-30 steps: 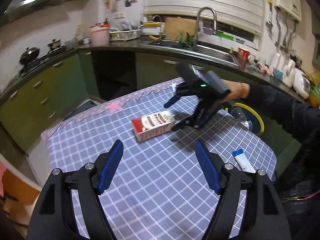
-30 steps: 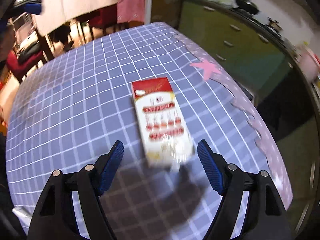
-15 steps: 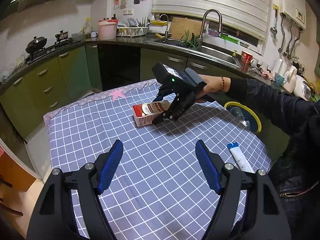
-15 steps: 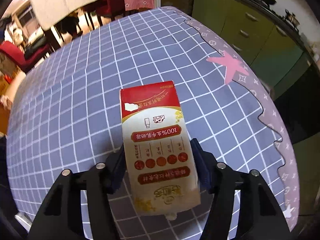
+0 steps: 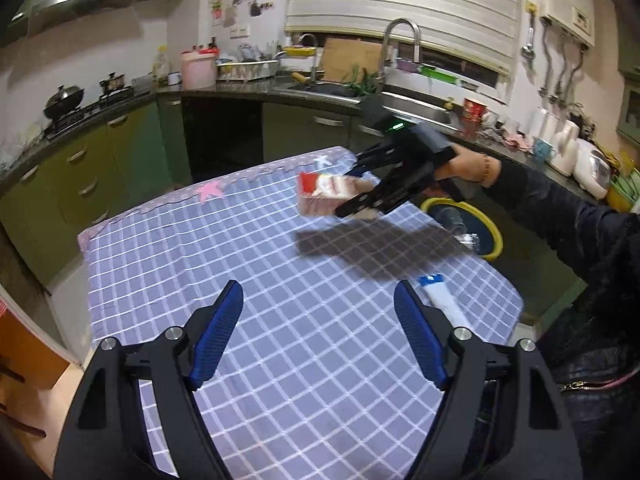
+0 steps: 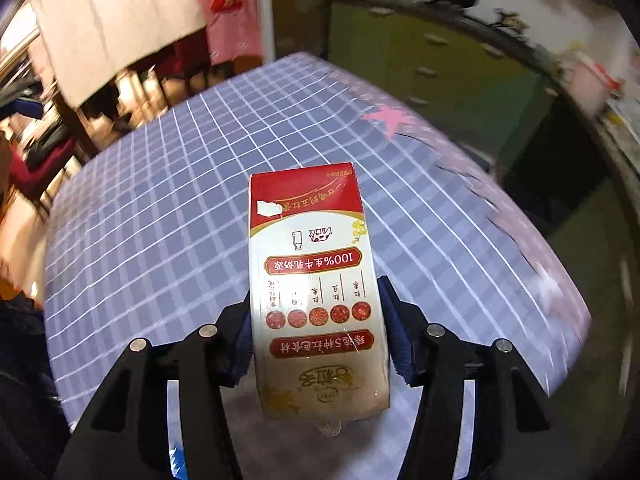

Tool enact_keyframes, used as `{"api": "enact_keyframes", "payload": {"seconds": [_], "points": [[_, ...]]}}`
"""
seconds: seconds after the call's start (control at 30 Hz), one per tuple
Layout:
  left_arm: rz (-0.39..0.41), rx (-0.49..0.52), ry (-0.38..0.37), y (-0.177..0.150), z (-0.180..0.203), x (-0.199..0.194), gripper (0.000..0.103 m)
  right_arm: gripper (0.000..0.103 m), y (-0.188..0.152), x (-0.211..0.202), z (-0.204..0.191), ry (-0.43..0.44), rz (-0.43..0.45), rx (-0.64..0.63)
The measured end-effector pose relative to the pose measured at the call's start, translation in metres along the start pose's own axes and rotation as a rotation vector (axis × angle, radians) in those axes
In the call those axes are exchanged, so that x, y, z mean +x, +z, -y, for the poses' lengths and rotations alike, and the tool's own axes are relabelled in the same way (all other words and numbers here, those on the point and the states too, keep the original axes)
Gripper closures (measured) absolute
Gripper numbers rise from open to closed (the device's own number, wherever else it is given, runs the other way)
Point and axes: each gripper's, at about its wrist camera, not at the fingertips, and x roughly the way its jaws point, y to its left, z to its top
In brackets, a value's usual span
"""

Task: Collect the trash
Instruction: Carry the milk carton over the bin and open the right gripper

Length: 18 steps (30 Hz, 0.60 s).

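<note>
My right gripper (image 6: 316,332) is shut on a red and white milk carton (image 6: 312,264) and holds it above the checked tablecloth (image 6: 160,208). In the left wrist view the same carton (image 5: 328,196) hangs in the right gripper (image 5: 360,196) over the table's far right part, with its shadow below. My left gripper (image 5: 320,332) is open and empty above the near middle of the table. A white tube with a blue cap (image 5: 440,296) lies on the cloth next to the left gripper's right finger (image 5: 416,336).
A yellow-rimmed bin (image 5: 476,224) stands on the floor beyond the table's right edge. Green kitchen cabinets (image 5: 100,168) and a counter with a sink (image 5: 400,92) run along the back. Chairs and hanging cloth (image 6: 120,40) lie beyond the table's other side.
The right gripper has lifted the milk carton off the cloth and moved it right, toward the table's far edge. The left gripper stays open in place.
</note>
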Motion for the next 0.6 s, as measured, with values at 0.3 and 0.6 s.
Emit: {"api": "enact_keyframes", "payload": {"seconds": [0.3,0.6], "points": [[0.008,0.096,-0.086,-0.011,0.066,0.008,0.029,0.048,-0.178,-0.109,0.009,-0.278,-0.054,0.329],[-0.079,0.117,-0.123,-0.008,0.107,0.039,0.029,0.047,-0.286,-0.108,0.031,-0.346,-0.096,0.516]]}}
